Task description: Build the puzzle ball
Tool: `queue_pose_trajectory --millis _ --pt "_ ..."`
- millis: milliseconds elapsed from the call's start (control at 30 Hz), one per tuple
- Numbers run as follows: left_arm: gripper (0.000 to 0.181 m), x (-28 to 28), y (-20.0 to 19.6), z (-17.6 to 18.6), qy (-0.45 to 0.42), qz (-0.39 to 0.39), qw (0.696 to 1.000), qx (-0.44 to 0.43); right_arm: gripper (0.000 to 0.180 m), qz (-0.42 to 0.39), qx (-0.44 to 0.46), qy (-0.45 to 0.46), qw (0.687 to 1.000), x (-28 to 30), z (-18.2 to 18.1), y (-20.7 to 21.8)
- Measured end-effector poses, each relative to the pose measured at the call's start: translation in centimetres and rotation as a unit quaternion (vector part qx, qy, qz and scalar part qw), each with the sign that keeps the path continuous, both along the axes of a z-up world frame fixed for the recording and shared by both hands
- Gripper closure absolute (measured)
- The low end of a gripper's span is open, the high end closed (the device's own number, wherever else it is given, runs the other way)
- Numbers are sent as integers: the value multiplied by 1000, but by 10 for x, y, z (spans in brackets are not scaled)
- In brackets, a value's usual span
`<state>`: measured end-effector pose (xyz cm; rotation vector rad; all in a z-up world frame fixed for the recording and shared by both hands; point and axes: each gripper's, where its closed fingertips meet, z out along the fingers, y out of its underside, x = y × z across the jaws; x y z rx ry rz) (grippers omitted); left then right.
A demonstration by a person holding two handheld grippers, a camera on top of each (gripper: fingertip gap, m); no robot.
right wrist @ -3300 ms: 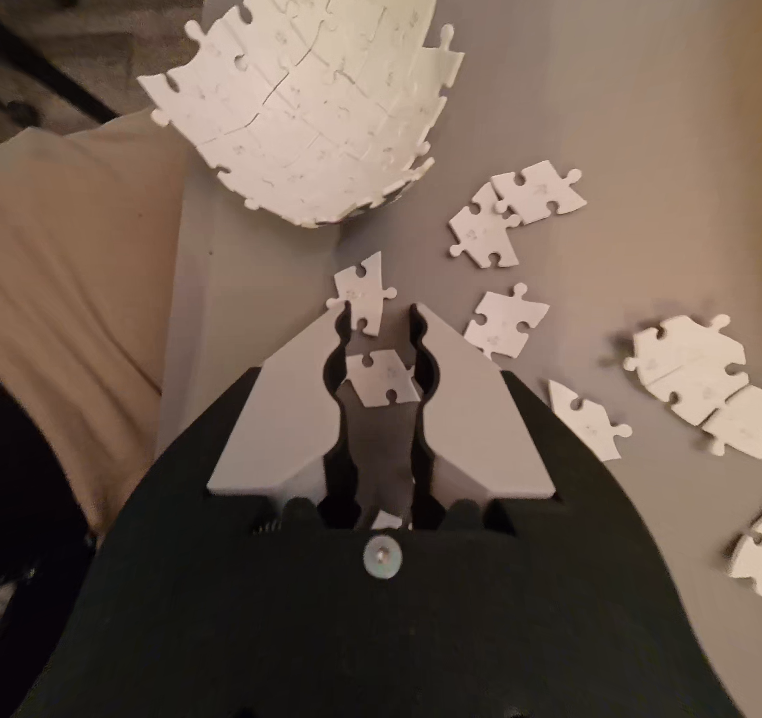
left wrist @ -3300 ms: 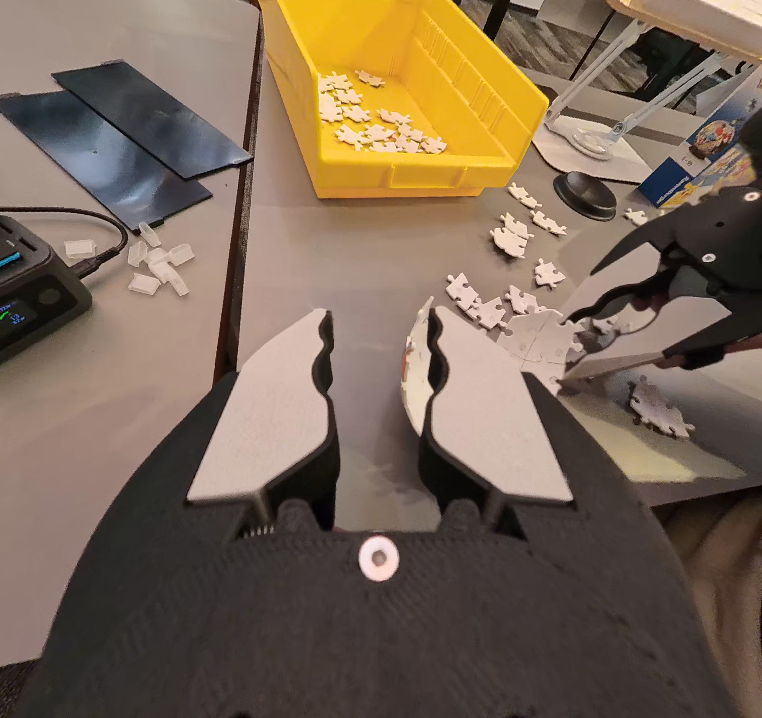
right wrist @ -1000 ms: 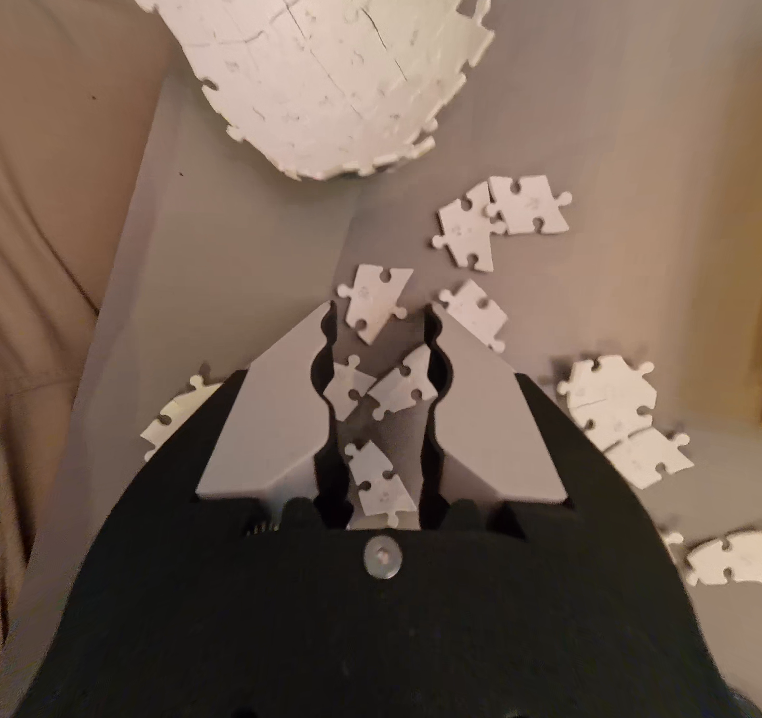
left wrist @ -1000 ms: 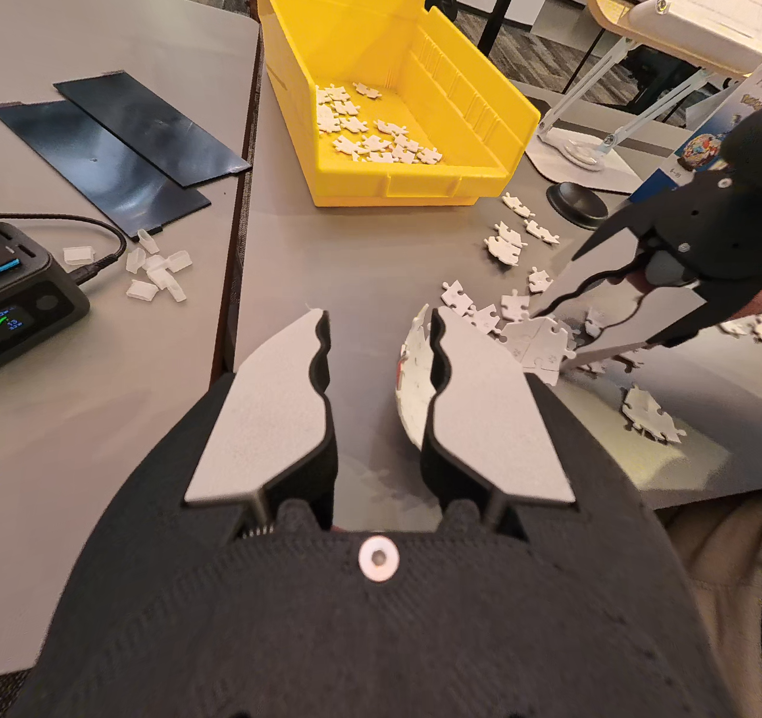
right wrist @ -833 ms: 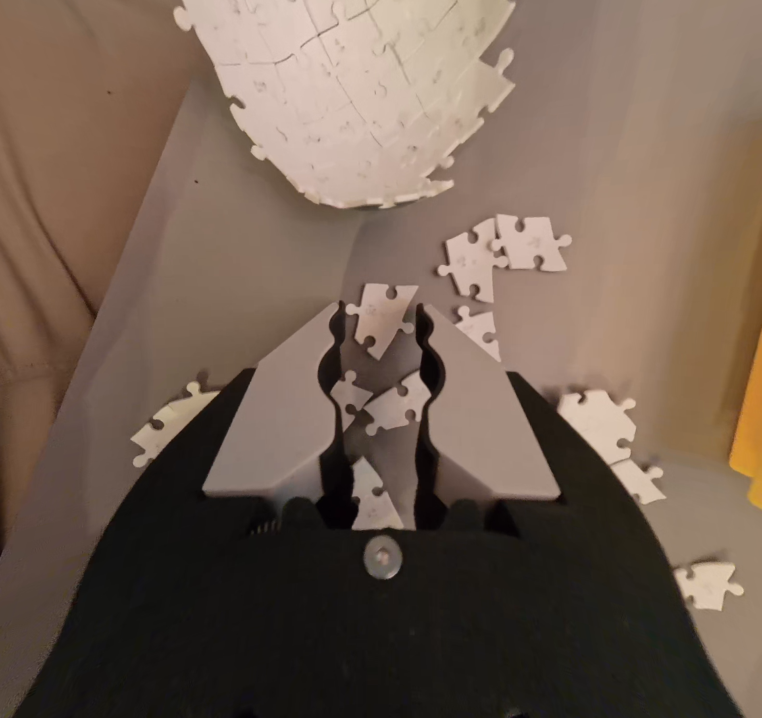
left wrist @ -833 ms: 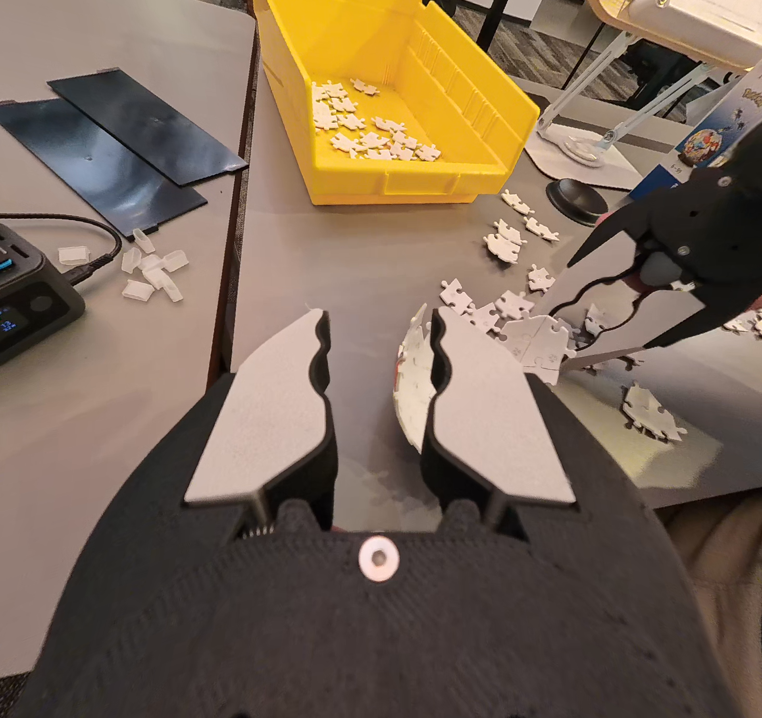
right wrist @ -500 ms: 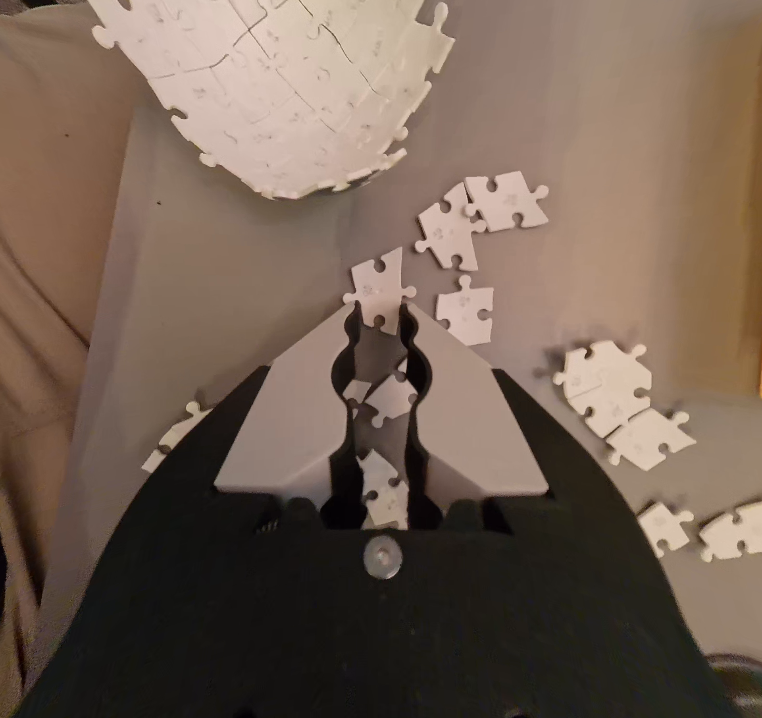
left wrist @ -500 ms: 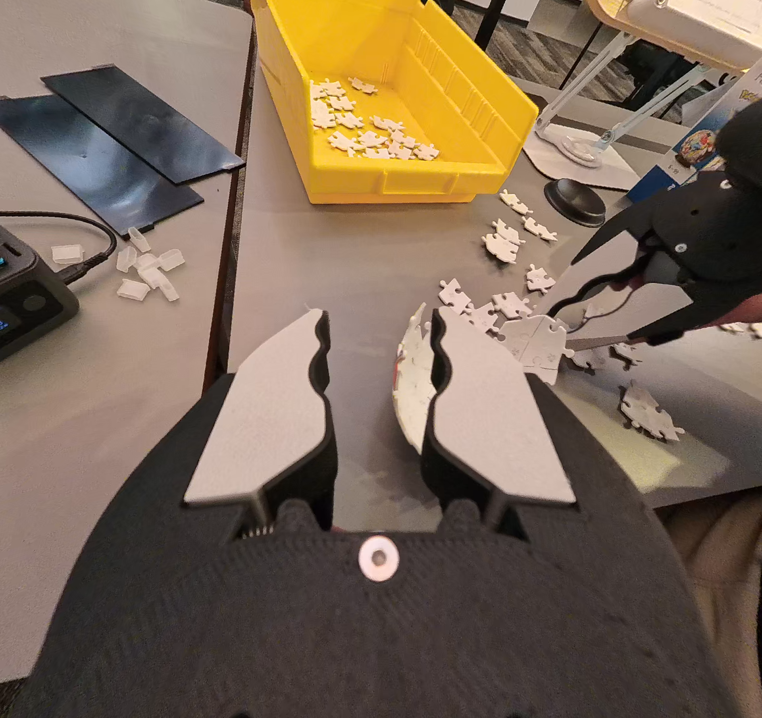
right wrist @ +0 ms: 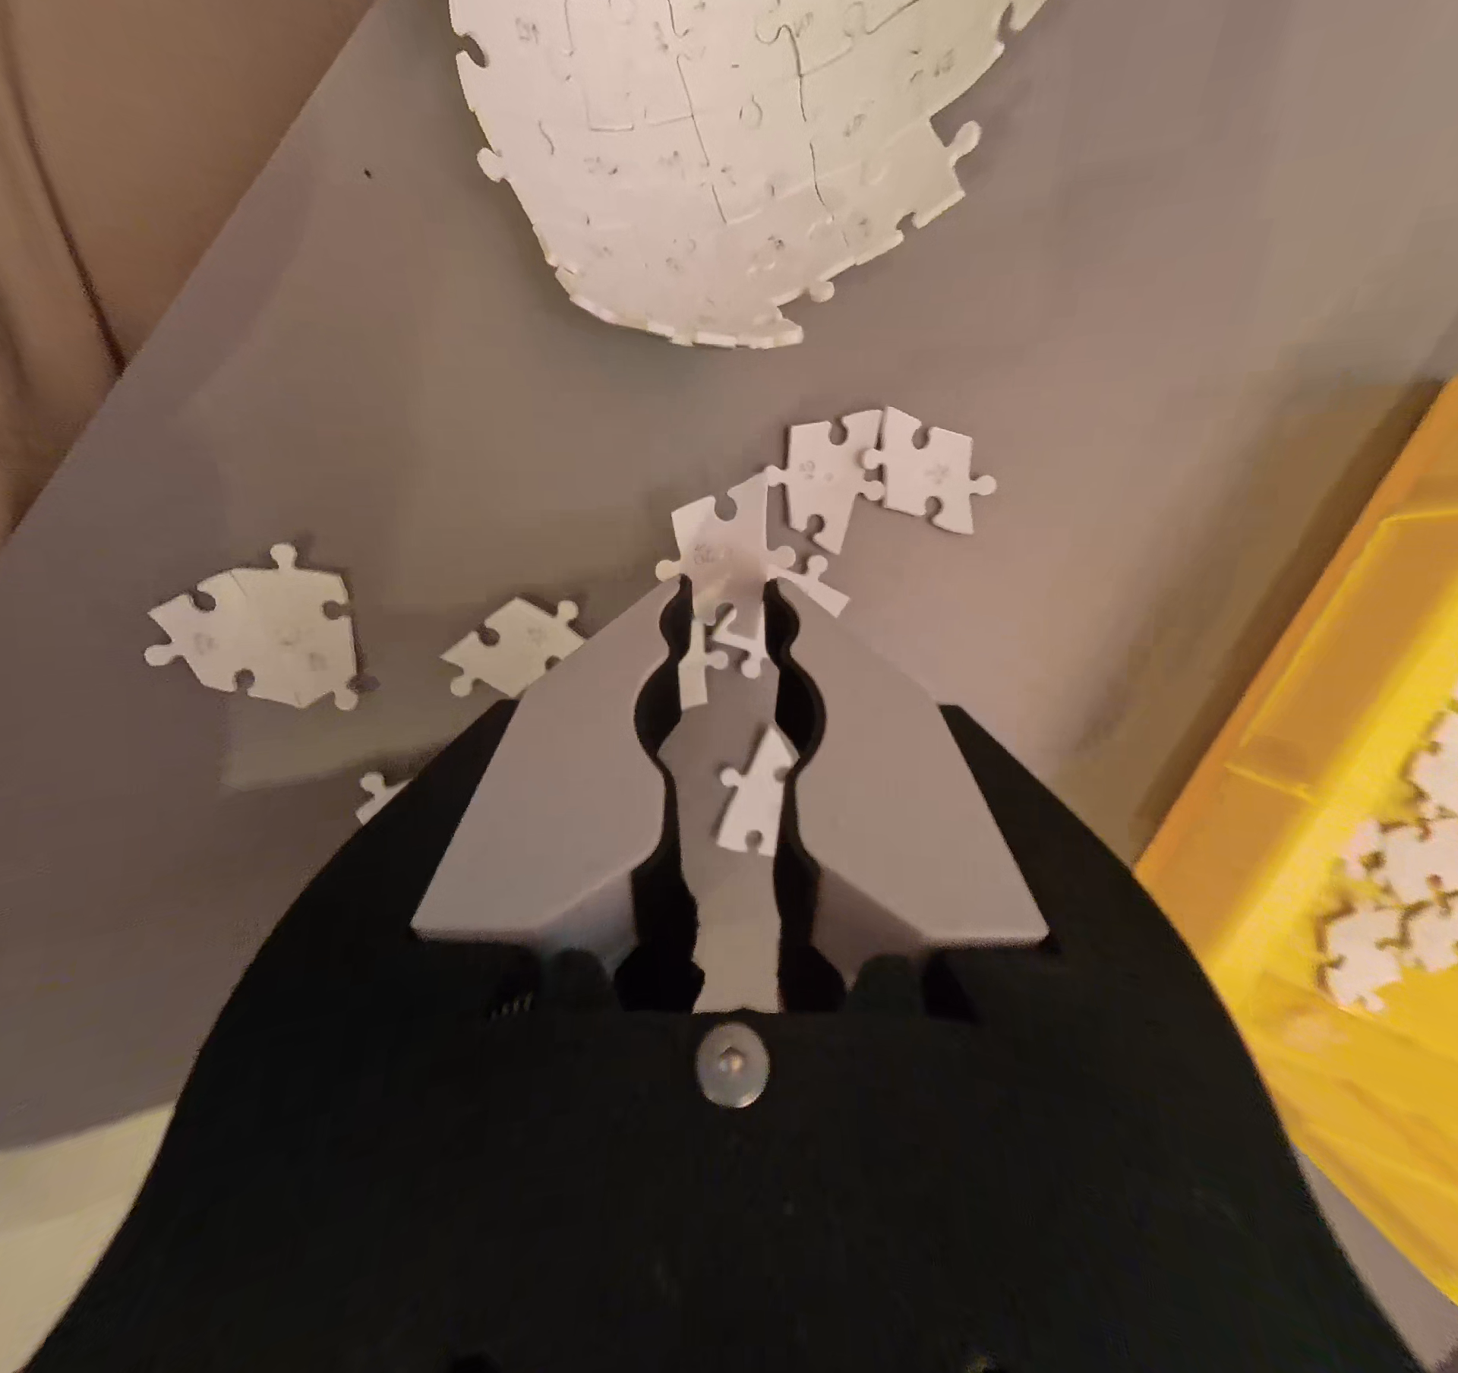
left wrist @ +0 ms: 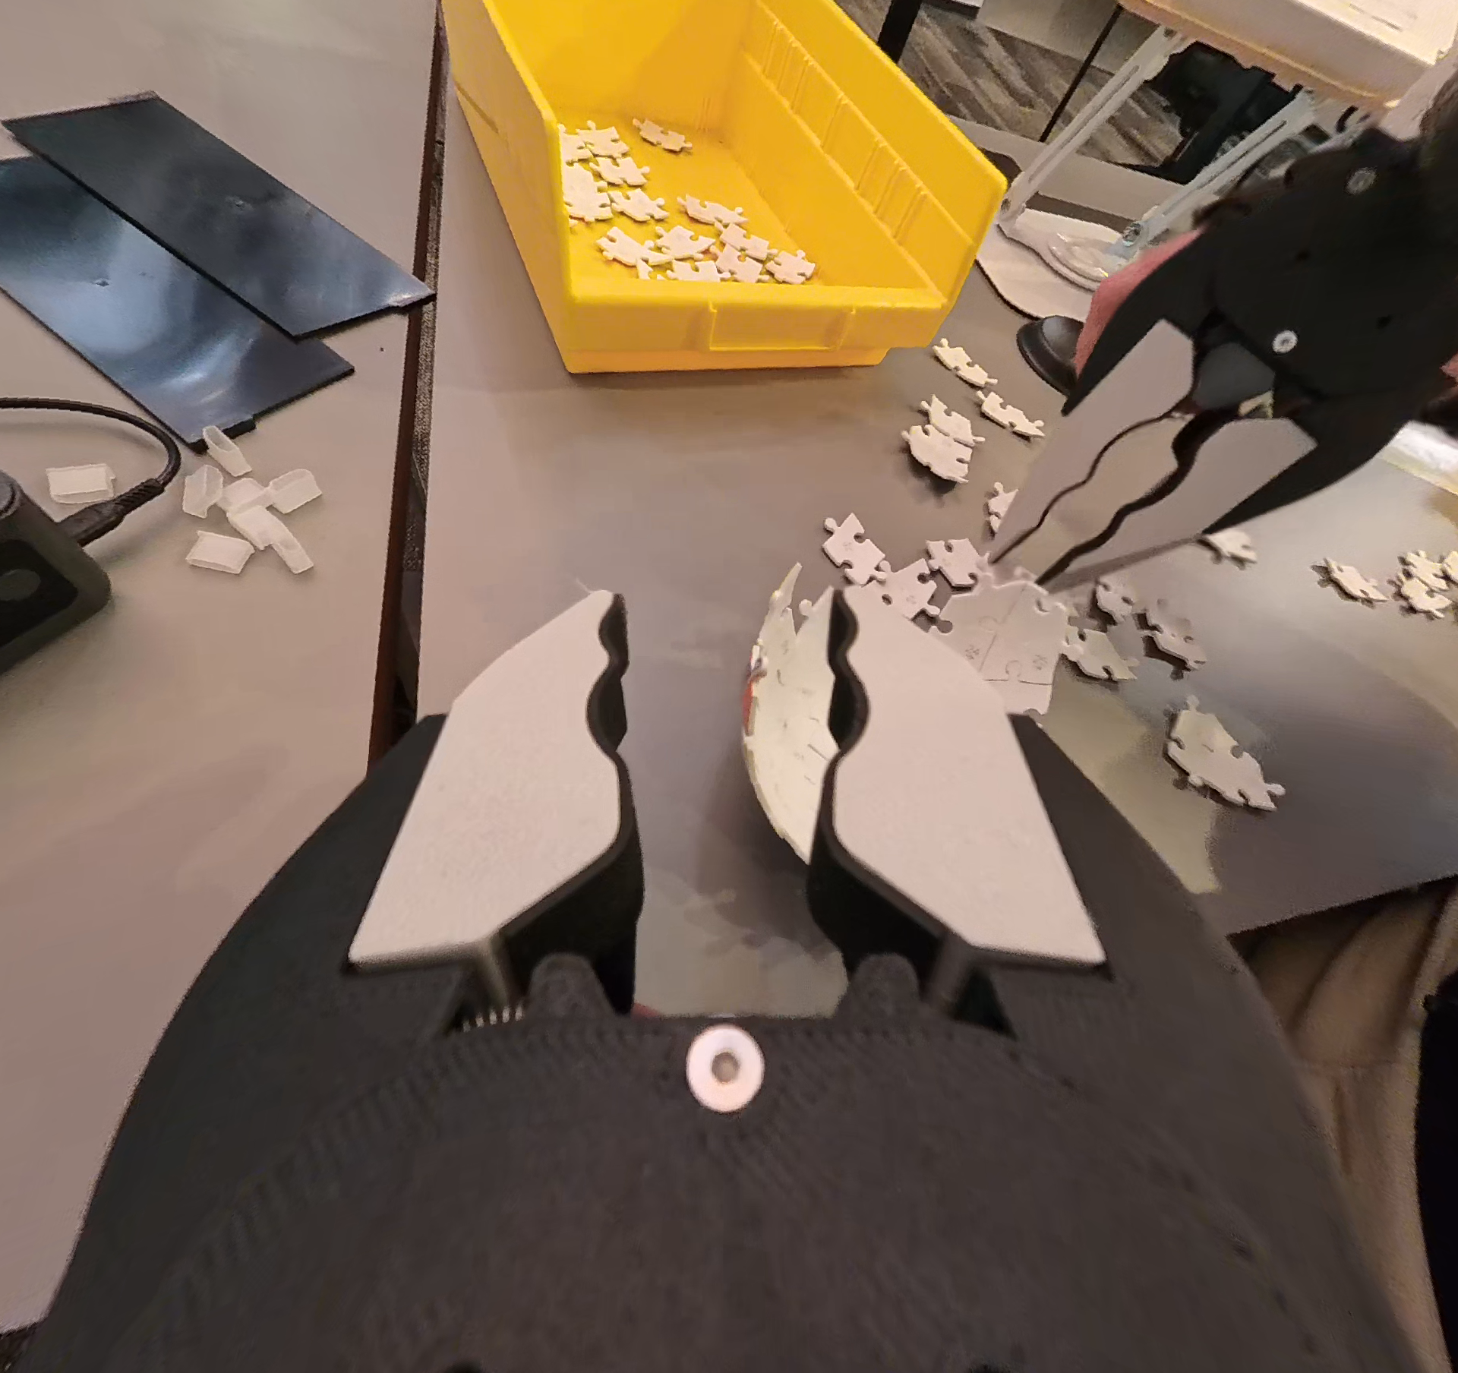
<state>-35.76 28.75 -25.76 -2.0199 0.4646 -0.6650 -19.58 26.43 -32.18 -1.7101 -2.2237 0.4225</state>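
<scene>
The grey bench (left wrist: 671, 467) carries everything, and the layout reads as a work zone: stock kept back, working pieces near the front edge where both tools reach. The yellow bin (left wrist: 789, 325) stands at the far side with a reserve of white pieces on its floor, out of the way of the assembly.

The partly built puzzle ball (right wrist: 710, 112) is a curved white shell of interlocked pieces, seen from its pale inner side with faint markings on each piece and a ragged rim of tabs and notches. It sits near the bench's front edge. In the left wrist view its rim rises edge-on against the inner face of one finger of the left gripper (left wrist: 726, 609). Those fingers stand well apart with bare bench between them, so the tool is released, apparently bracing the shell so that it does not roll while pieces are fetched.

Loose pieces lie scattered just beyond the shell, some already joined, such as the joined pair (right wrist: 876, 483) and a small cluster (right wrist: 260, 641), probably laid out blank side up for sorting.

The right gripper (right wrist: 726, 585) points down into this scatter. A single puzzle piece (right wrist: 722, 538) stands tilted at its fingertips with the fingers narrowed around it; it looks pinched, but motion blur leaves me unable to tell whether the grasp is firm. Smaller pieces lie on the bench under the gap.
</scene>
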Motion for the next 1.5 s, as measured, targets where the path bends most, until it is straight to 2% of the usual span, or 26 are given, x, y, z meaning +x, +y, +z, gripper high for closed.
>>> queue_pose_trajectory --millis 133,233,400,500,567,633,733,833,900,967,1000,1067,1200,1267,1400,1500 --pt "132 10 -4 25 -32 -21 999 24 164 24 37 28 999 -3 30 9" --pt "136 35 -12 49 -50 -63 996 30 164 58 98 51 992 -11 62 11" --pt "140 98 -33 55 -84 -181 977 -73 164 113 184 73 974 -23 102 3" --pt "145 121 -37 53 -116 -215 963 -113 164 136 230 73 961 -27 116 -3" --pt "155 128 -40 56 -151 -226 954 -126 164 150 257 66 953 -28 121 -6" --pt "174 132 -43 60 -191 -235 944 -133 164 158 271 70 947 -30 125 -12" --pt "178 131 -41 59 -202 -227 944 -129 163 157 289 76 942 -33 128 -13" --pt "178 122 -34 66 -223 -207 947 -103 162 69 233 129 961 -36 138 -2" --pt "178 113 -27 75 -250 -188 947 -70 159 -30 115 187 975 -41 140 4" --pt "178 106 -23 81 -270 -177 946 -41 161 -120 -11 229 966 -45 136 11" --pt "178 104 -21 81 -265 -173 948 -31 160 -139 -71 252 955 -50 135 10" --pt "178 100 -21 85 -273 -170 947 -9 168 -174 -143 283 932 -56 134 12" --pt "178 99 -21 87 -263 -172 949 20 171 -185 -254 332 890 -63 143 10" --pt "178 94 -18 87 -245 -159 956 39 169 -180 -266 331 887 -62 143 9" --pt "178 87 -12 87 -246 -143 957 50 162 -174 -310 361 862 -65 158 9" --pt "178 94 -15 81 -228 -157 960 45 169 -166 -312 367 860 -76 157 4"
